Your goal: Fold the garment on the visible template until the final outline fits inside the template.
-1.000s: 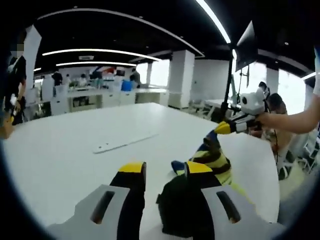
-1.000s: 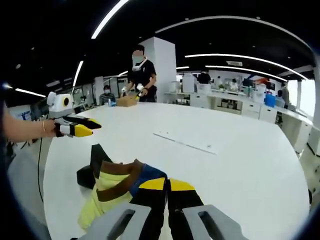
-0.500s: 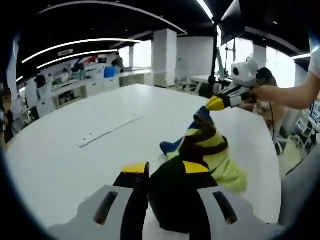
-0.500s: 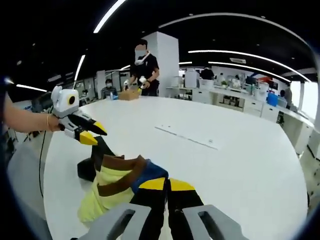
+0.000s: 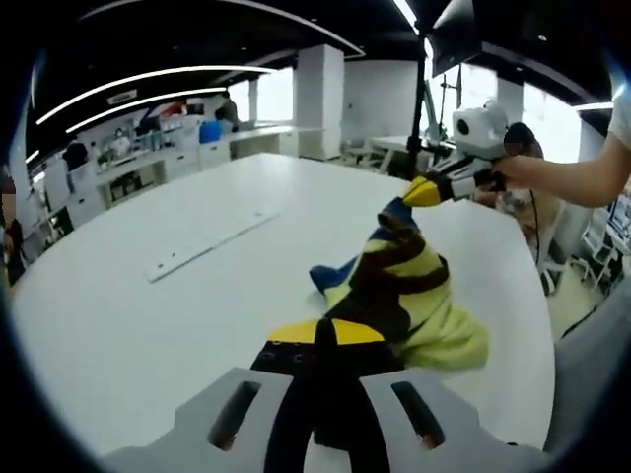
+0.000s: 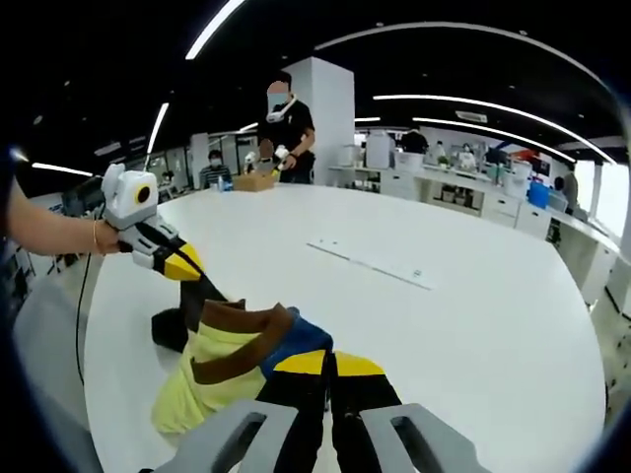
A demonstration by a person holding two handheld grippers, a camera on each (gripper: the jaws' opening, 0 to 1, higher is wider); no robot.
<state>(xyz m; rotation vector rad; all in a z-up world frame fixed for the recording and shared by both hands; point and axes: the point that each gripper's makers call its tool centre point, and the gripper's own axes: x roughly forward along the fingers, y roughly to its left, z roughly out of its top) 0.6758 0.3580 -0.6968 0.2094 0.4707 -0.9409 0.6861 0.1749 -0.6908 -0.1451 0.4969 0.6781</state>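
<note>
A yellow, brown and blue striped garment (image 5: 406, 288) lies bunched on the white table (image 5: 118, 325). In the left gripper view, my left gripper (image 5: 315, 333) is shut on the garment's dark end at the bottom. My right gripper (image 5: 419, 192) comes in from the right, pinching the garment's top and pulling it into a peak. In the right gripper view, my right gripper (image 6: 328, 363) is shut on the blue edge of the garment (image 6: 222, 360). There my left gripper (image 6: 182, 266) grips the dark corner at the left.
A long flat white strip (image 5: 207, 246) with holes lies on the table beyond the garment, also the strip (image 6: 370, 264) in the right gripper view. A person (image 6: 281, 128) stands at the table's far side by a box. A monitor stand (image 5: 422, 108) rises past the table edge.
My left gripper's jaws, open around the dark fabric a second ago, have shut on it. The garment now stretches between both grippers.
</note>
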